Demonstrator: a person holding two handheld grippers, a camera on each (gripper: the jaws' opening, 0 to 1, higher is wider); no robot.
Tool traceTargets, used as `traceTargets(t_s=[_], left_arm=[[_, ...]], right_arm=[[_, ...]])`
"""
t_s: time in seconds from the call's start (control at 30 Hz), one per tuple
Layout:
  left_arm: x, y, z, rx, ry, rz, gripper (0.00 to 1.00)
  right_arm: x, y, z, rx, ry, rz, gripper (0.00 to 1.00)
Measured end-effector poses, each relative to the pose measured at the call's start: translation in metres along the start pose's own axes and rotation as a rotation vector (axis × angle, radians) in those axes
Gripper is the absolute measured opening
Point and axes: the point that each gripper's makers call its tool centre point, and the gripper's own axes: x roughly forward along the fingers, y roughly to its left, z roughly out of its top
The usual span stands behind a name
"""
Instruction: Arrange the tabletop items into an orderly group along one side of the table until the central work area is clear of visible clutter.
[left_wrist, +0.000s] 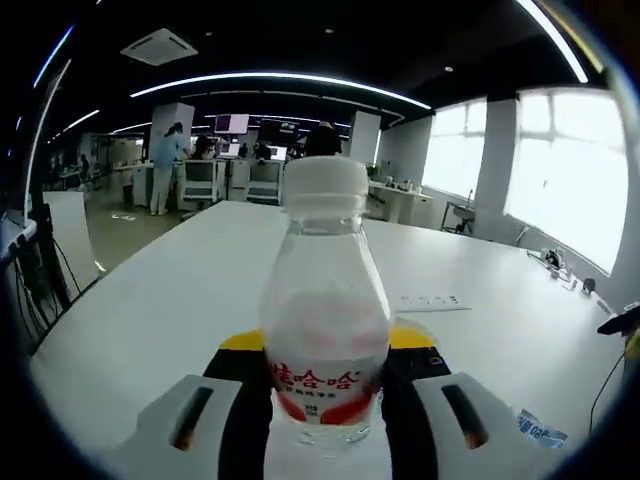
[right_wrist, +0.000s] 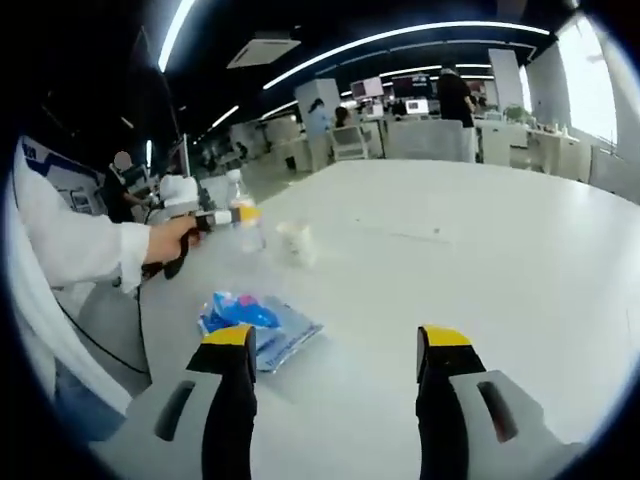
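Closest in the left gripper view, the left claw (left_wrist: 325, 405) gripped a clear plastic bottle with a white screw cap and red label (left_wrist: 324, 310), upright on the broad white surface (left_wrist: 180, 290), seemingly to carry it to one side. Its walls looked smooth, rounded and empty. In the right gripper view, the right claw (right_wrist: 335, 345) stood wide, holding nothing, likely ready for the crinkled blue and clear plastic packet (right_wrist: 258, 322) lying just ahead. Farther off sat a small pale crumpled lump (right_wrist: 299, 241).
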Motion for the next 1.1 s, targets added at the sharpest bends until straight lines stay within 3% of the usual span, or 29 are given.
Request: traceTargets(t_s=[0.2,0.37,0.47,0.67,0.93,1.1], left_arm=[[0.015,0.007,0.0,-0.011,-0.013,0.003,0.41],[0.028,0.016,0.006,-0.03,-0.036,0.016,0.41],[0.034,0.014,0.007,0.014,-0.037,0.015,0.41],[0.047,0.02,0.006,-0.036,-0.056,0.027,0.41],[0.061,0.021,-0.001,-0.036,-0.049,0.017,0.41],[0.067,0.019,0.003,-0.035,-0.07,0.01,0.41]], right_arm=[[0.005,0.001,-0.006,-0.029,0.028,0.007,0.58],[0.013,0.003,-0.002,-0.014,0.014,0.027,0.63],[0.017,0.003,-0.005,-0.009,0.022,0.036,0.62],[0.019,0.003,-0.018,0.005,0.06,0.045,0.6],[0.023,-0.003,-0.028,0.029,0.084,0.035,0.59],[0.025,-0.001,-0.03,0.04,0.085,0.042,0.59]])
